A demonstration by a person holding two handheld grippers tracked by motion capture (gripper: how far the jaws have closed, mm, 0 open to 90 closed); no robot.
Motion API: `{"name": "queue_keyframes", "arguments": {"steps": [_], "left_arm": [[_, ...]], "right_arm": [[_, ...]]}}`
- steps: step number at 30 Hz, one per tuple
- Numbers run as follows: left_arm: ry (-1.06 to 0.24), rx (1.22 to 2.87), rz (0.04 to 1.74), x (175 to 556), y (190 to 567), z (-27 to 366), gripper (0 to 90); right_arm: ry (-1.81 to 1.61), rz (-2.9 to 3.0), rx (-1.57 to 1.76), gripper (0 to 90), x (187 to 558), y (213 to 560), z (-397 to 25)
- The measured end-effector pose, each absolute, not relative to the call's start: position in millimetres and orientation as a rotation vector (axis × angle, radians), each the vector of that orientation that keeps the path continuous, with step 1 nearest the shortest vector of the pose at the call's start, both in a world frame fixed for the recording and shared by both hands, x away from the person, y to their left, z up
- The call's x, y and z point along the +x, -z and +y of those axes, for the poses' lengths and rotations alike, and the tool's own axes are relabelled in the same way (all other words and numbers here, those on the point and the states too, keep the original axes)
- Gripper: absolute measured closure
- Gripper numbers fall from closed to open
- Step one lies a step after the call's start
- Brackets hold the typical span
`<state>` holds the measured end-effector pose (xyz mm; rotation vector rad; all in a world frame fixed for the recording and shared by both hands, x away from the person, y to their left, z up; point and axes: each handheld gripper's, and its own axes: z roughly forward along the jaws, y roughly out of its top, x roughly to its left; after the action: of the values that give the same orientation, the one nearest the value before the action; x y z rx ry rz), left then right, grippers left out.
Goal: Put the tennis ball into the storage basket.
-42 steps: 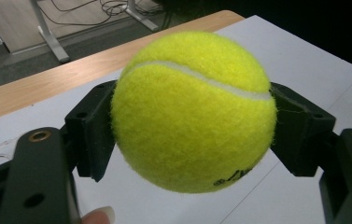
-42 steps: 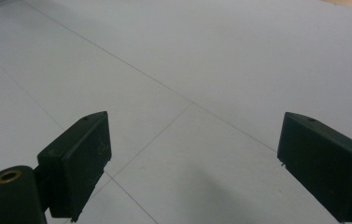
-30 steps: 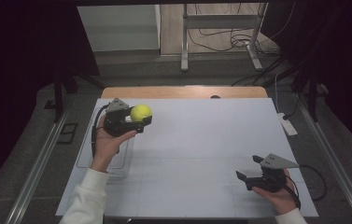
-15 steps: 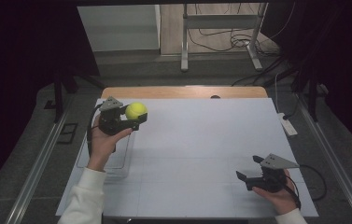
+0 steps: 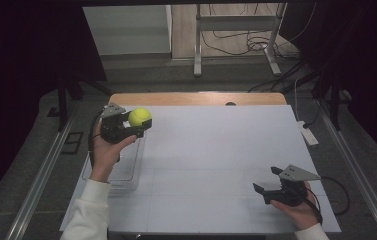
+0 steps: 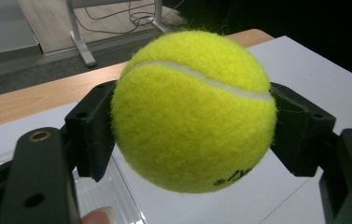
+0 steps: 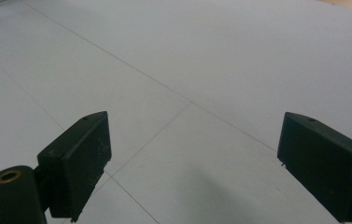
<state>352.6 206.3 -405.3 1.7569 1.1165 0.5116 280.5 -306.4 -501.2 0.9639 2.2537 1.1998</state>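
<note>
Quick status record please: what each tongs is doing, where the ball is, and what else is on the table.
left tongs: shut on the tennis ball, held up off the table at its far left
tennis ball: yellow, clamped between both jaws, white seam on top
right tongs: open, holding nothing, low over the white table at the near right
clear bin: at the table's left edge, below the left hand
ball contact with table: none

Clear tray (image 5: pixel 126 172); white table (image 5: pixel 216 150)
</note>
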Motion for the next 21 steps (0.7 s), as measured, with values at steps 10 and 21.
{"name": "queue_keyframes", "arguments": {"steps": [10, 21], "left_arm": [[-0.520, 1.741, 1.131, 352.7, 405.3, 212.7, 26.2], [-0.531, 1.714, 1.154, 353.2, 405.7, 221.8, 26.2]], "right_arm": [[-1.207, 2.249, 0.966, 10.2, 280.3, 500.9, -306.7], [-1.207, 2.249, 0.967, 10.2, 280.6, 501.0, -306.9]]}}
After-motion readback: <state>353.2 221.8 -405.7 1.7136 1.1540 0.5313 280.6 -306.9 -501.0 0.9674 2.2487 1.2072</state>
